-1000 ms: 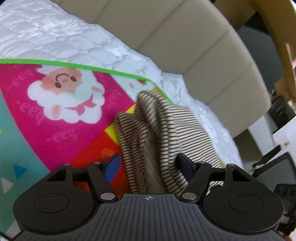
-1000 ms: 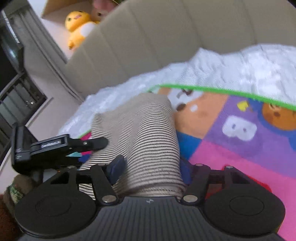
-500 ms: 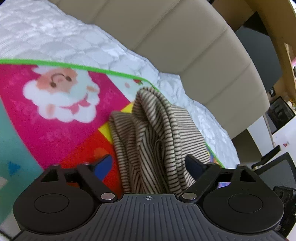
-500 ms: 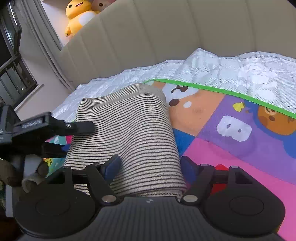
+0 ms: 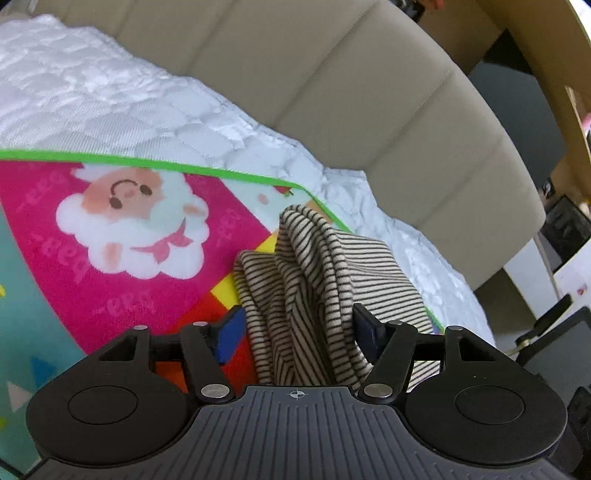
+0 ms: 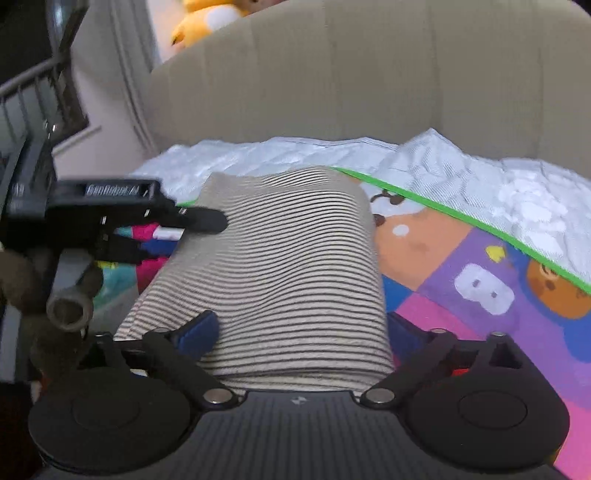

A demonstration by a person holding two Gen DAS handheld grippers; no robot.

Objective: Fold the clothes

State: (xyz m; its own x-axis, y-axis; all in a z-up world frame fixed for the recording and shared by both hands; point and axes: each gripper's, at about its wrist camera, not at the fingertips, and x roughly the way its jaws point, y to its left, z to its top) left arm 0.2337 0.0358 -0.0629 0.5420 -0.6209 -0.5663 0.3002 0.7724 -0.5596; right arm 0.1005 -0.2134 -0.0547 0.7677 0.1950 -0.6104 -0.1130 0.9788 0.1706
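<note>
A folded beige garment with thin dark stripes (image 6: 291, 266) lies on a colourful play mat (image 6: 480, 258) spread over a bed. My right gripper (image 6: 299, 328) straddles its near end and its jaws are opening wide. One blue pad rests over the cloth's left part and the other stands clear of its right edge. My left gripper (image 5: 297, 328) is at the garment's bunched side (image 5: 314, 280), its jaws closing around the folds. The right pad touches cloth and the left pad is just off it. The left gripper (image 6: 181, 238) also shows in the right wrist view, at the garment's left edge.
A white quilted cover (image 5: 110, 103) lies under the mat (image 5: 74, 258), against a padded beige headboard (image 5: 351, 92). Yellow plush toys (image 6: 207, 18) sit beyond the headboard. A gloved hand (image 6: 44, 280) holds the left gripper. Dark furniture (image 5: 569, 229) stands at the bed's right.
My right gripper's jaws have spread well apart and the wrist has rolled, so the garment now lies squarely ahead. My left gripper's jaws widened, then narrowed a little; that hand barely moved.
</note>
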